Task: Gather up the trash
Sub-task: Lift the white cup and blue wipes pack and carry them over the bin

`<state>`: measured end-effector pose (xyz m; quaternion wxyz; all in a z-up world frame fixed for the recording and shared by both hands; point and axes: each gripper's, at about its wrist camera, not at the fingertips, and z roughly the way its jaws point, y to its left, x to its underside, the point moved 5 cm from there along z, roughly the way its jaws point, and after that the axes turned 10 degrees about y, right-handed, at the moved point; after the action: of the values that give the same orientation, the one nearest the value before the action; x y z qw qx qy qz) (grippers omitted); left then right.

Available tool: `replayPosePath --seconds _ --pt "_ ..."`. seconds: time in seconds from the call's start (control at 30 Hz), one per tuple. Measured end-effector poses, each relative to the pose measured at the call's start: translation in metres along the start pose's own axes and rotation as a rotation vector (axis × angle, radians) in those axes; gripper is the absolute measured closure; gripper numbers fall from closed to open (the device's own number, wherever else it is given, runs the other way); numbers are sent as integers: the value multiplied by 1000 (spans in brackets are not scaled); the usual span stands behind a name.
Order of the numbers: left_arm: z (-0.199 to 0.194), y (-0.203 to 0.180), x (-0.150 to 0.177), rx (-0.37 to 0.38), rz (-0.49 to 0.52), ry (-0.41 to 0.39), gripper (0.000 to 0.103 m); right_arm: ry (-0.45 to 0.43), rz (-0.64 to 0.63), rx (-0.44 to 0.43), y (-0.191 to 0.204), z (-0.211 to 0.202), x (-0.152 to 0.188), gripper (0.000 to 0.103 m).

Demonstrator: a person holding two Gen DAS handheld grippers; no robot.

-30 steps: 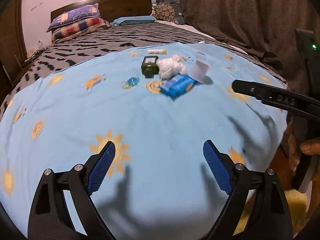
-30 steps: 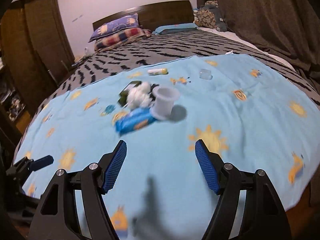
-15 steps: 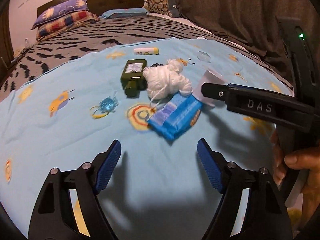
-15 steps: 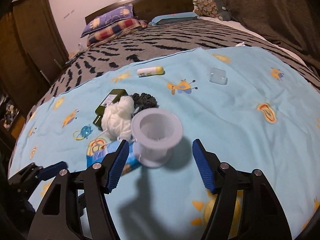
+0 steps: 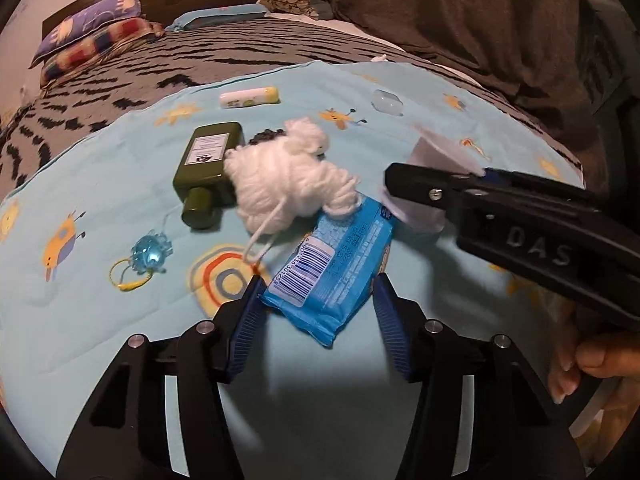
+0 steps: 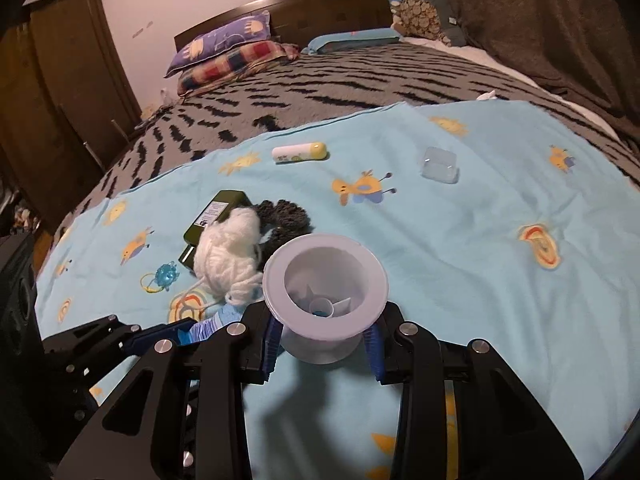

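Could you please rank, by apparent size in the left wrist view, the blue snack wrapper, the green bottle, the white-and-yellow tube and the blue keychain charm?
1. Blue plastic snack wrapper, nearest the camera.
2. Dark green bottle.
3. White-and-yellow tube and blue translucent keychain charm: alike, unranked.

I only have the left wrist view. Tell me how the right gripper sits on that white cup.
Observer: The right gripper has just been closing. Its pads appear to press on the cup from both sides, on the narrow body just under the wide rim.
Operator: Report what is inside it.
Observer: The cup opens toward the right camera. A small blue bit lies at the bottom among white ridges, and I see nothing else in there.
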<state>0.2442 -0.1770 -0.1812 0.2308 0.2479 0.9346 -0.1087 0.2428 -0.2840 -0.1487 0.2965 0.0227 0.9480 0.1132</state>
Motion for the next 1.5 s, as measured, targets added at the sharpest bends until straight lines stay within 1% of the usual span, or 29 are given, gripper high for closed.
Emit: replayPosePath --seconds 0.1,0.2,0.3,0.43,0.57,0.8,0.83,1.0,1.13,1.3,1.4,1.5 --pt "-1 0 0 2 -2 -3 53 -3 1 10 -4 -9 4 67" --pt "-8 -1 7 8 -10 -5 56 -9 -5 23 -5 -21 13 67" --pt "-21 -6 24 3 -2 -10 56 -16 -8 23 -2 -35 25 67" --pt "-45 -13 59 -1 6 -16 57 -20 -11 7 6 -55 47 67" --pt "-74 -15 100 -25 4 -33 57 -19 -23 -3 20 -73 75 67" --pt "-121 -19 165 -30 -27 -70 57 0 -47 -36 47 -101 137 67" --pt "-129 -22 178 -33 -29 -75 57 1 -53 -37 51 -105 146 67" --pt "-149 -33 227 -36 -31 -84 57 22 -91 -50 71 -118 197 67" --pt "-156 -41 262 -30 -35 -77 57 45 -116 -42 79 -121 233 67" --pt "-150 -47 307 -26 -47 -35 57 96 -110 -42 76 -117 273 67" --pt "-136 -46 332 -24 -63 11 57 143 -96 -45 72 -107 297 67" --pt "-113 -45 354 -19 -79 77 57 189 -86 -44 70 -93 320 67"
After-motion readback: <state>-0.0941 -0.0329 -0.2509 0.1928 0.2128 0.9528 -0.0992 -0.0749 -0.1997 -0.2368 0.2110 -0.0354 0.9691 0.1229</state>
